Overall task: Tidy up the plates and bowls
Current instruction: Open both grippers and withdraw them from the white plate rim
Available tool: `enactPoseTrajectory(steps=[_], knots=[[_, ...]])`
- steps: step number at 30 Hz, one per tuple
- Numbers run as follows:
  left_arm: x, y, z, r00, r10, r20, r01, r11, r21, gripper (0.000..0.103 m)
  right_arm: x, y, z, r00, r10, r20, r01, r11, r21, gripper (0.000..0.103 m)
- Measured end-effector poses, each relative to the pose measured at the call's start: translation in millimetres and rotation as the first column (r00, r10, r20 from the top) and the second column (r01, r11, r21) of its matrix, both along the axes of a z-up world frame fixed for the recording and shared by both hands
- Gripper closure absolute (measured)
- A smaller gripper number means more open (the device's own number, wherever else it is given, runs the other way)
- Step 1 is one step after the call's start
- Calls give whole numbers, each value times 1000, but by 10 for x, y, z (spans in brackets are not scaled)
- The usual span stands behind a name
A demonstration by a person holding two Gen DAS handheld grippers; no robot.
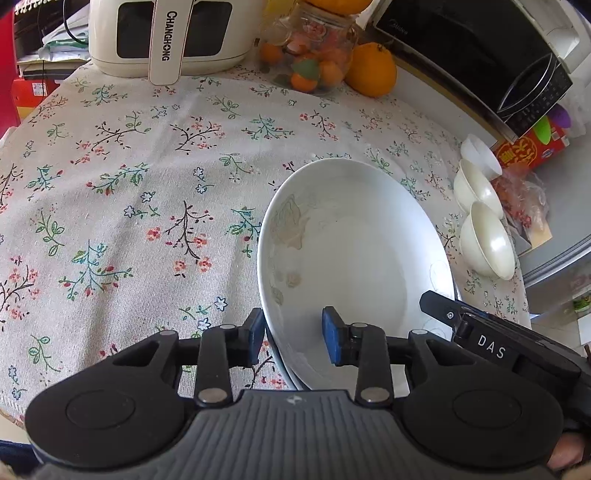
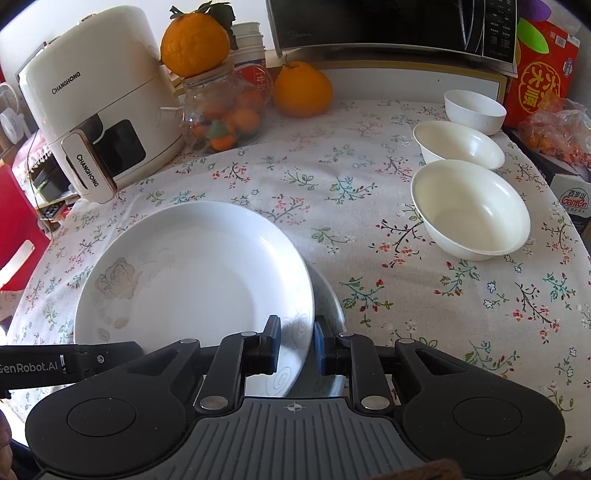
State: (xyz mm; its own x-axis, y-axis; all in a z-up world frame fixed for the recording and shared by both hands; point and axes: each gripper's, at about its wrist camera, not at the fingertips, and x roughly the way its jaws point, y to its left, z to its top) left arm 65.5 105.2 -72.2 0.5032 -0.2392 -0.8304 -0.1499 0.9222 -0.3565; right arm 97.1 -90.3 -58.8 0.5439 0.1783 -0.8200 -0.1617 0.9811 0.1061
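The left gripper (image 1: 295,336) has its two blue pads spread apart. The near edge of the white plate (image 1: 354,258) sits in the gap between them. The left pad is just outside the rim and the right pad hangs over the inside of the plate, not pressing on it. The plate has a pale rose drawn on its left side.

The right gripper (image 2: 297,341) reaches the same white plate (image 2: 195,273) from the other side. Its two pads sit close on each side of the plate's right edge, one over the plate and one outside it. It looks like a pinch on the rim, but the pads hide the spot, so I cannot be sure they press. Under the plate, just past the right pad, a grey metal dish (image 2: 327,295) peeks out.

The plate lies right in front of both tools on the flowered tablecloth (image 2: 369,192).

Farther ahead of the right gripper and off to its right stand three white bowls (image 2: 469,210) in a row, each apart from the next. They are well away from the plate.

At the far side of the table, ahead and to the left, stand a cream air fryer (image 2: 96,107), a glass jar (image 2: 221,118) of small oranges, and a big orange (image 2: 301,88) beside it. A black microwave (image 2: 391,26) sits behind them.
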Motion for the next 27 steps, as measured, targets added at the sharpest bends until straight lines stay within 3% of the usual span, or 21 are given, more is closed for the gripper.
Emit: enactPoseTrajectory(steps=[17,27], knots=[[54,29,-29,999,20,-42,-21,999,-30,60,69,-70,-7,999,-38,-6,38,997,63,84],[79,100,32,998,55,-25,-56,998,-29,56,66,-129,34,998,-57,-3,57,994,92,84]])
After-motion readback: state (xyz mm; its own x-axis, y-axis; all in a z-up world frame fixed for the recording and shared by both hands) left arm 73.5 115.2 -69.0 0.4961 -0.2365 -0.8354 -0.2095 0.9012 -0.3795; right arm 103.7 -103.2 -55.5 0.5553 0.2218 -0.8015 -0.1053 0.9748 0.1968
